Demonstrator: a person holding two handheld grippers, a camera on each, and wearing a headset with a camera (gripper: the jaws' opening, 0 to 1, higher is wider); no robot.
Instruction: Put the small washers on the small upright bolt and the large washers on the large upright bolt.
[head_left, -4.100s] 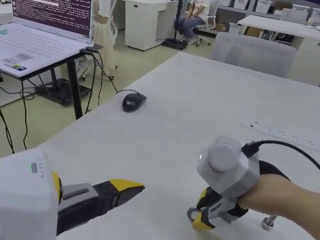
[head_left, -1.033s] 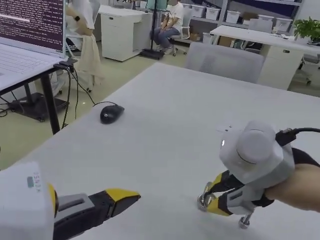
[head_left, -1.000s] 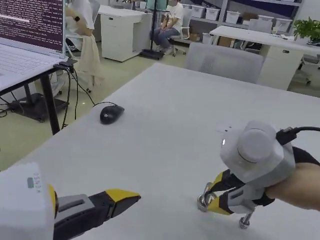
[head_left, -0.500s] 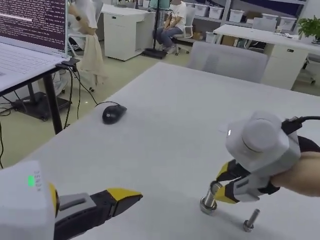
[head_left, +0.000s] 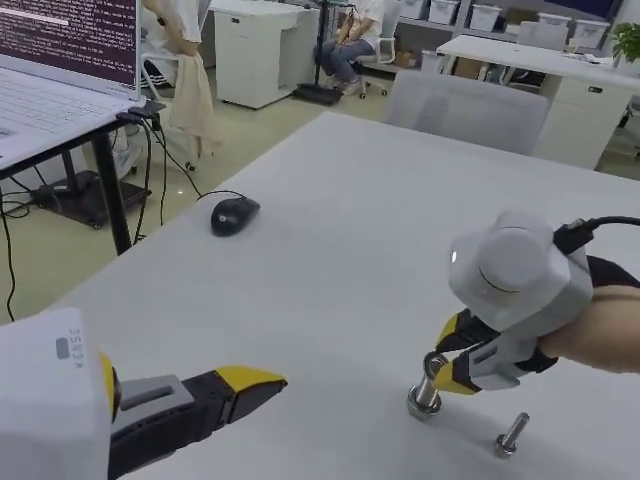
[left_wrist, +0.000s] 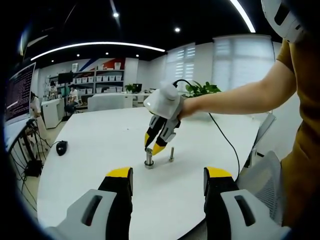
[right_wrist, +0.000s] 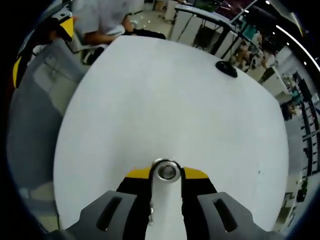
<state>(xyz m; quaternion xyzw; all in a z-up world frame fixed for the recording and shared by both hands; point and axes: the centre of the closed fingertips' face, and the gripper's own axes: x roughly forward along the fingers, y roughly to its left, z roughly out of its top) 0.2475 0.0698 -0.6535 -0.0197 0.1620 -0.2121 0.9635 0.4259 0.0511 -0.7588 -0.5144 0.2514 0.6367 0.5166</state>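
Note:
The large upright bolt (head_left: 424, 396) stands on the white table (head_left: 330, 250), and the small upright bolt (head_left: 510, 435) is just right of it. My right gripper (head_left: 446, 370) is shut on a large washer (head_left: 435, 364), held at the top of the large bolt. The right gripper view looks down on the washer (right_wrist: 166, 171), with a yellow fingertip touching it on each side. In the left gripper view, the right gripper (left_wrist: 154, 145) hangs over the large bolt (left_wrist: 149, 161) beside the small bolt (left_wrist: 171, 154). My left gripper (left_wrist: 168, 175) is open and holds nothing, low at the near left (head_left: 245, 385).
A black mouse (head_left: 234, 213) with its cable lies at the table's far left edge. A laptop (head_left: 50, 90) sits on a side desk to the left. A grey chair (head_left: 470, 100) stands behind the table's far edge. A person's arm (left_wrist: 235, 97) reaches in from the right.
The right gripper has carried the large washer up off the table and over to the large bolt's top. The left gripper has stayed put. The head camera has shifted.

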